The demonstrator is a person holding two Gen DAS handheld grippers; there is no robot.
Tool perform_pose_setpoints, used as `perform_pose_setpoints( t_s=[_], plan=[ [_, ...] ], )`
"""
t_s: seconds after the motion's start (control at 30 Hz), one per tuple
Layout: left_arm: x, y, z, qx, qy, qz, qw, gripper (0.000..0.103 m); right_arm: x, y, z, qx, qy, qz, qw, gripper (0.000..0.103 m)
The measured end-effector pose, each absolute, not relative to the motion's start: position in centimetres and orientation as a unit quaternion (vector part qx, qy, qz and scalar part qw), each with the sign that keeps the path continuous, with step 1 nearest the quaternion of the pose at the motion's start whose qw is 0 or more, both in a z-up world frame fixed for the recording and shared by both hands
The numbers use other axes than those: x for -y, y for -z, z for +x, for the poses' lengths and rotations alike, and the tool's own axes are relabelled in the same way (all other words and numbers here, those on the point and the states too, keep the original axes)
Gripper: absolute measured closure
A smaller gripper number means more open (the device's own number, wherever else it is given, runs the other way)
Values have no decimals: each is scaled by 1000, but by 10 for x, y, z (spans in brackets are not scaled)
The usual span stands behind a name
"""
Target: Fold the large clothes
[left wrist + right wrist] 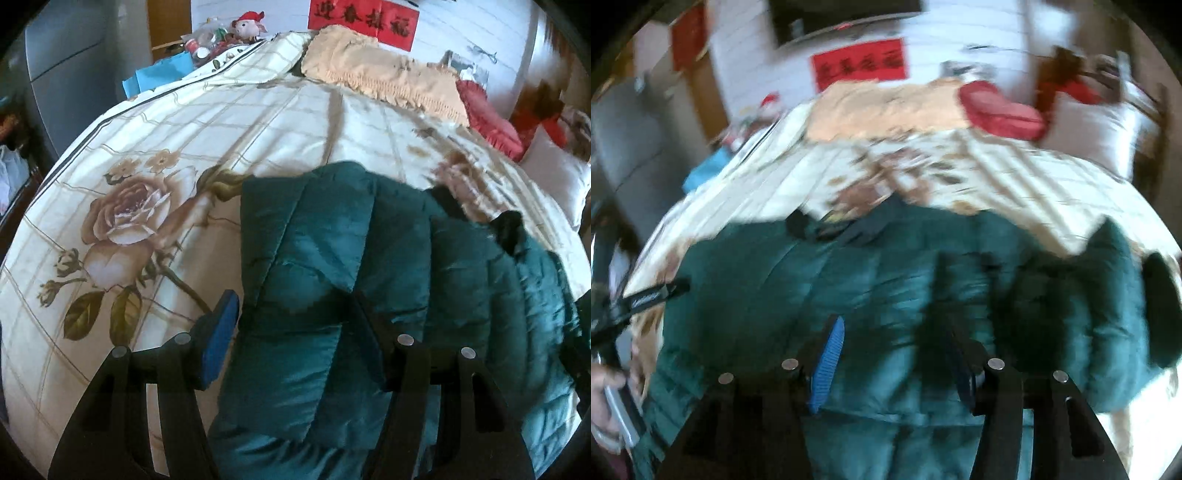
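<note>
Teal quilted jacket (332, 236) lies on the bed, filling the gap between the left gripper (295, 325)'s spread fingers; whether the pads press it, I cannot tell. At three o'clock, the right gripper (897, 350) hangs over the same jacket, fingers apart, nothing pinched. Toward twelve o'clock stretch the floral bedspread (155, 155), a peach blanket (369, 70) and red cushion (487, 118).

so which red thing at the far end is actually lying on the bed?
The red cushion, lying on the bedspread beside the beige fringed blanket. The red banner with black characters hangs on the wall.
</note>
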State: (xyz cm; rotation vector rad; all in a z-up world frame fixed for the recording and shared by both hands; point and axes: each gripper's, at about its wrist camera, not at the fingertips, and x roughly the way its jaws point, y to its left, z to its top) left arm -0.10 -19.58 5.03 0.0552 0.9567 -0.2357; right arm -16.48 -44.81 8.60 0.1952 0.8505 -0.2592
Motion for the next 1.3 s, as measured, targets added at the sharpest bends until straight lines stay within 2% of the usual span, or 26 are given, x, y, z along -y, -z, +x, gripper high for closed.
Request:
perform_pose_setpoints(
  t_s=[0.1,0.17,0.2,0.4,0.63,0.9,1.03,1.3],
  plan=[
    [194,-42,0,-458,113,20,882,39,450,-61,-135,-427,143,71,890,51],
    [193,-38,1,-452,102,21,886,26,456,-47,-126,-437,149,76,884,51],
    [194,-37,1,-450,101,22,887,25,460,-40,-118,-441,153,76,881,51],
    [192,-31,3,-453,102,9,886,25,460,-47,-112,-450,160,56,877,51],
    [193,-29,2,-451,103,4,887,24,444,-82,-161,-410,130,76,900,51],
    [195,-32,-3,-443,101,15,891,24,452,-41,-164,-444,149,76,880,51],
    [191,-42,-9,-445,104,18,889,24,448,-56,-172,-447,150,75,878,51],
    [199,-82,-40,-407,143,7,902,24,445,-90,-192,-399,148,94,900,51]
  ],
)
